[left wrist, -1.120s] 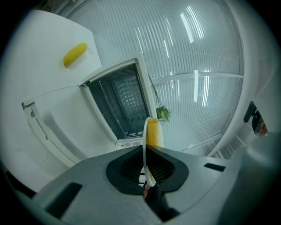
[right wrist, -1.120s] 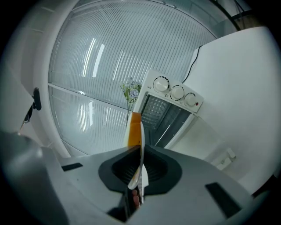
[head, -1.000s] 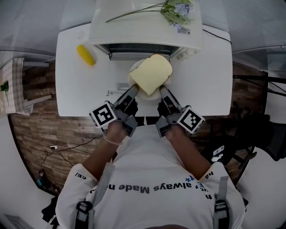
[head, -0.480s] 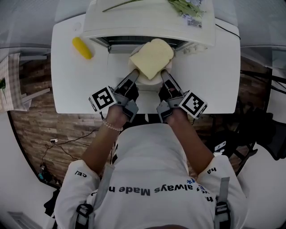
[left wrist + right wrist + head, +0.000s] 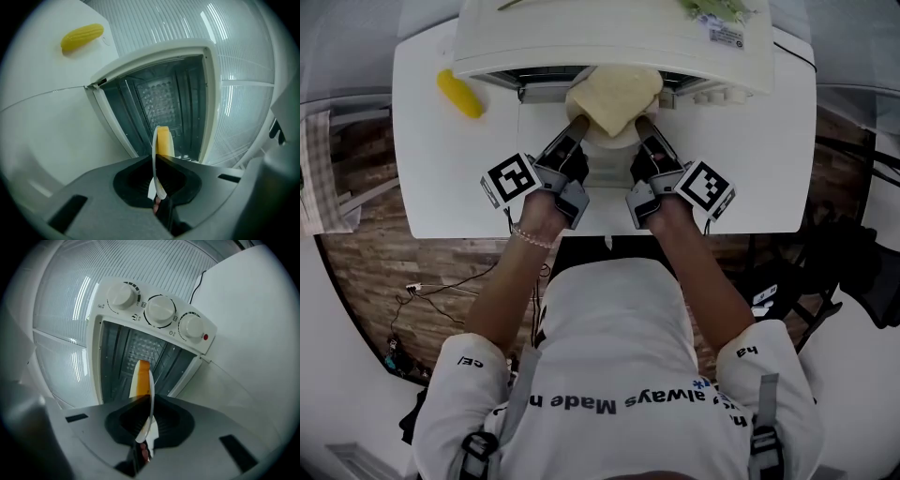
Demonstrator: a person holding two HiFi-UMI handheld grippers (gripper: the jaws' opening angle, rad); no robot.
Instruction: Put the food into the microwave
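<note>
Both grippers held one white plate [image 5: 609, 145] by its opposite rims. The left gripper [image 5: 578, 124] had its jaws closed on the left rim and the right gripper [image 5: 643, 122] on the right rim, and each gripper view showed the thin plate edge pinched between the jaws. On the plate lay a slice of bread [image 5: 614, 97], with its far part at the mouth of the open microwave [image 5: 609, 37], which stood on the white table [image 5: 441, 187]. To do this step well, I think both grippers should go forward together at the same height, so that the plate stays level and the bread does not slide. The plate should also pass through the middle of the opening and rest on the chamber floor before the jaws open. In the head view the chamber was hidden under the microwave's top, so how deep the plate was could not be seen. Whether a door lay open under the plate I could not tell. The gripper views showed the plate only edge-on. A yellow corn cob [image 5: 459, 94] lay well apart on the table.
</note>
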